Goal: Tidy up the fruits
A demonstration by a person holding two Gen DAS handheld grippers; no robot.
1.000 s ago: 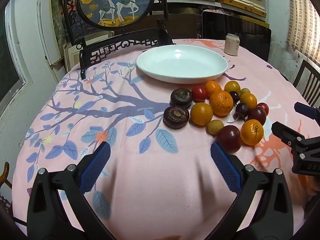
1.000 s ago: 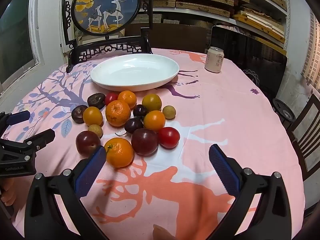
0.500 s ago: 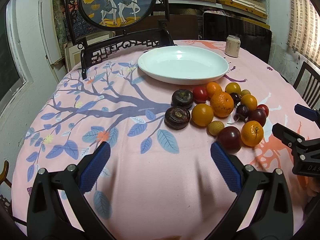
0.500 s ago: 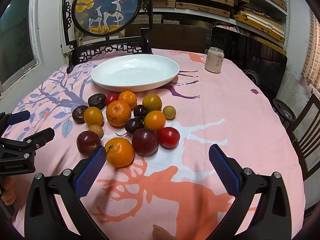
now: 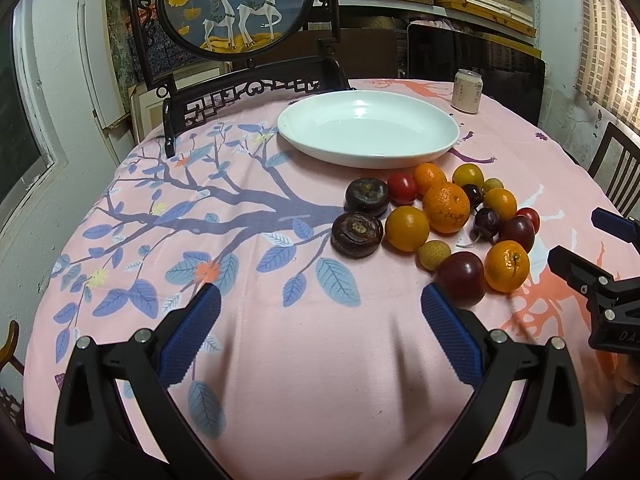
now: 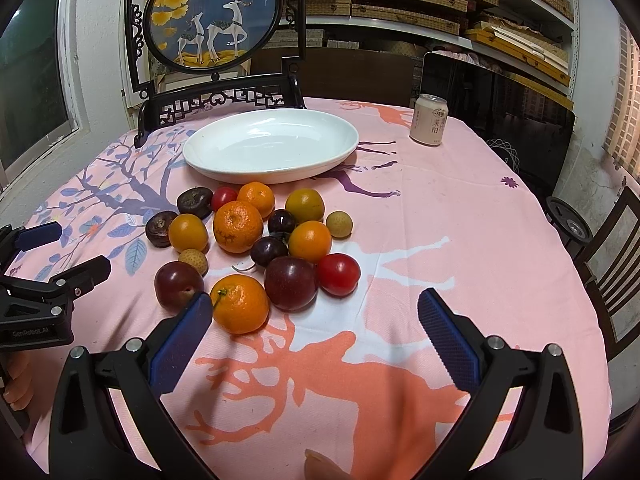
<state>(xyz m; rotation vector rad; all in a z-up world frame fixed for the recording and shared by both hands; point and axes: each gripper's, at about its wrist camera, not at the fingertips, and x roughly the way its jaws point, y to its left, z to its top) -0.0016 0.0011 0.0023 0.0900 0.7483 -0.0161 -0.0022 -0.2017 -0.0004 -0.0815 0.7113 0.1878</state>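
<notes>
White and bare, the dish (image 6: 270, 146) sat just behind the loose fruit cluster (image 6: 256, 246) on the pink-clothed worktop (image 6: 440, 264), and you held left gripper (image 5: 320, 328) and right gripper (image 6: 314, 330) short of the pile with jaws spread apart, empty, presumably readying a first pick.

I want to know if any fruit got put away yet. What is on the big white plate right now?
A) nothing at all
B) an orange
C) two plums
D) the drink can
A: the white plate shows only its bare shiny inside, all the fruit sits on the tablecloth in front of it, and the can stands apart off to its right.
</notes>
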